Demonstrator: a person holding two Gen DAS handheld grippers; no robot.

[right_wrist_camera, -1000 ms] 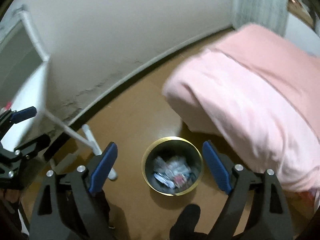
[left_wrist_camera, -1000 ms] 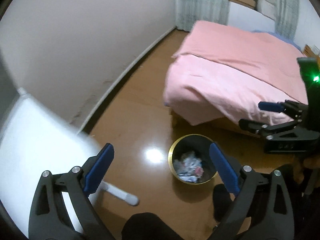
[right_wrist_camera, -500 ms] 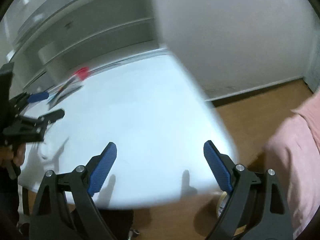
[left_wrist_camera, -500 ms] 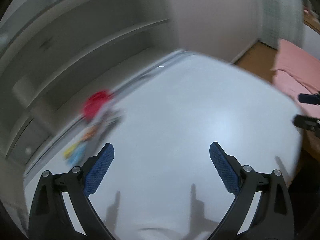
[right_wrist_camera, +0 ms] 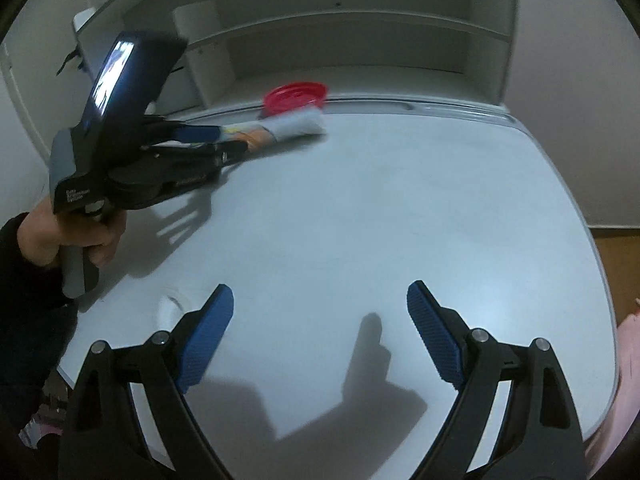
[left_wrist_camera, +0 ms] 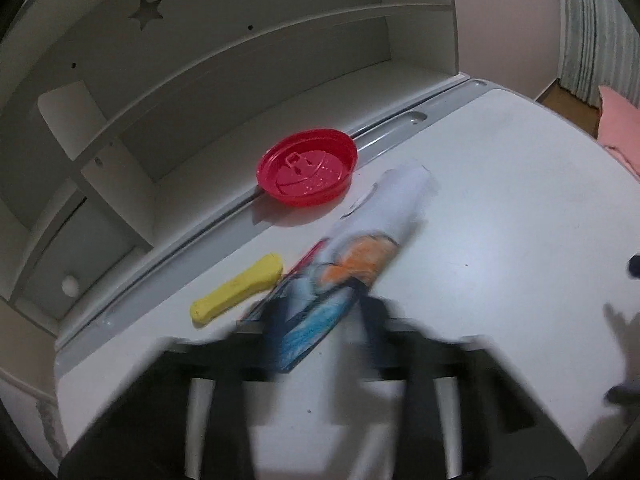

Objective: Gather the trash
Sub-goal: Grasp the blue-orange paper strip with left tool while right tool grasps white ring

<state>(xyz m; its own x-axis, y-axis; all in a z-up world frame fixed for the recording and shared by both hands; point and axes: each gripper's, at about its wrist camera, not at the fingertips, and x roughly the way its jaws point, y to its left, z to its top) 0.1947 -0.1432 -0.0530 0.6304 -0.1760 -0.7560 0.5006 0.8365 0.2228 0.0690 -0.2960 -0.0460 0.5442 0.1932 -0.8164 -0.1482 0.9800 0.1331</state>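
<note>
1. Since half a second ago the left gripper point(right_wrist_camera: 224, 145) is closing in on the printed wrapper point(left_wrist_camera: 352, 248); its jaws are flanking the wrapper's near end, grip too blurred to tell.
2. The right gripper point(right_wrist_camera: 320, 336) is hovering over the desk point(right_wrist_camera: 400, 220), jaws spread wide.
3. A red lid point(left_wrist_camera: 307, 172) and a yellow piece point(left_wrist_camera: 236, 294) are lying just beside the wrapper.

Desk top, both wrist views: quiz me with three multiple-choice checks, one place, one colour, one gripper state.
1. Where is the red lid? A by the desk's back edge; B on the floor; C in a gripper.
2. What colour is the stick beside the wrapper? A green; B yellow; C black.
3. The right gripper is: A shut on the lid; B shut, empty; C open, empty.
A: it lies beyond the wrapper, near the shelf. B: plainly yellow. C: its fingers stand wide over bare desk.
</note>
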